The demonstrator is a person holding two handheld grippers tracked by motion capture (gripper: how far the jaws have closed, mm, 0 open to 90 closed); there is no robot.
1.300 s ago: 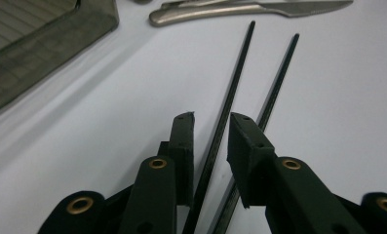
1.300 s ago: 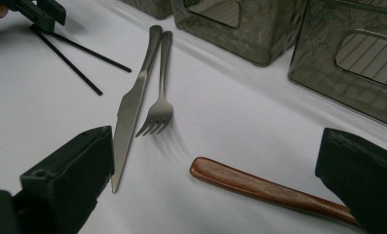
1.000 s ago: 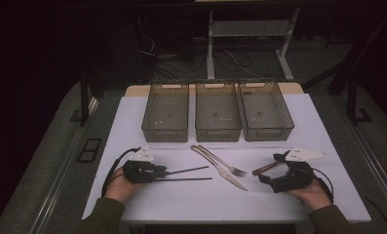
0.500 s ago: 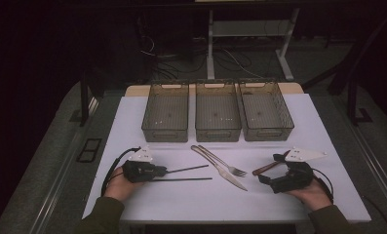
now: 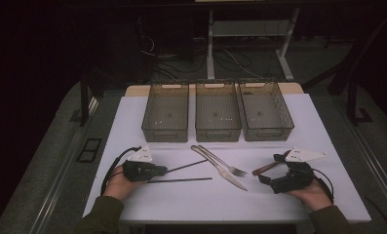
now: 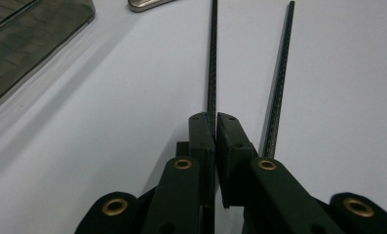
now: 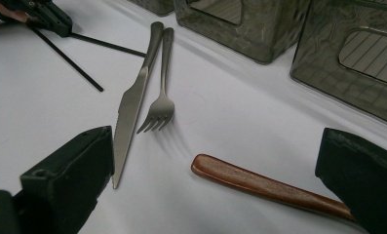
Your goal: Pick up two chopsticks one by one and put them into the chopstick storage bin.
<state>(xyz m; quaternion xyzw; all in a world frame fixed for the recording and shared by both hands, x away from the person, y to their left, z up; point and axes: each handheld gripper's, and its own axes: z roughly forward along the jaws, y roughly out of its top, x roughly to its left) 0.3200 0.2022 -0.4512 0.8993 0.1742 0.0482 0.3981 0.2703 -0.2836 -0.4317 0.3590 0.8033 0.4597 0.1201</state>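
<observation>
A thin black chopstick point(image 6: 212, 58) is pinched at its near end between the jaws of the left gripper point(image 6: 215, 122), which have just been closing on it; in the left gripper view it runs straight on toward twelve o'clock over the white table point(image 5: 327, 131). A second chopstick point(image 6: 279, 83) lies loose just beside the first, at three o'clock of it in that view, its near end next to the gripper. In the high view the left gripper point(image 5: 164, 170) sits at eight o'clock on the table. Further toward the centre lie a knife point(image 5: 219, 167) and a fork point(image 5: 225, 163), side by side. The right gripper point(image 5: 268, 173), at four o'clock, has its jaws spread wide around a wooden handle point(image 7: 269, 187) without pressing it. Three grey bins point(image 5: 218, 112) stand in a row at twelve o'clock.
</observation>
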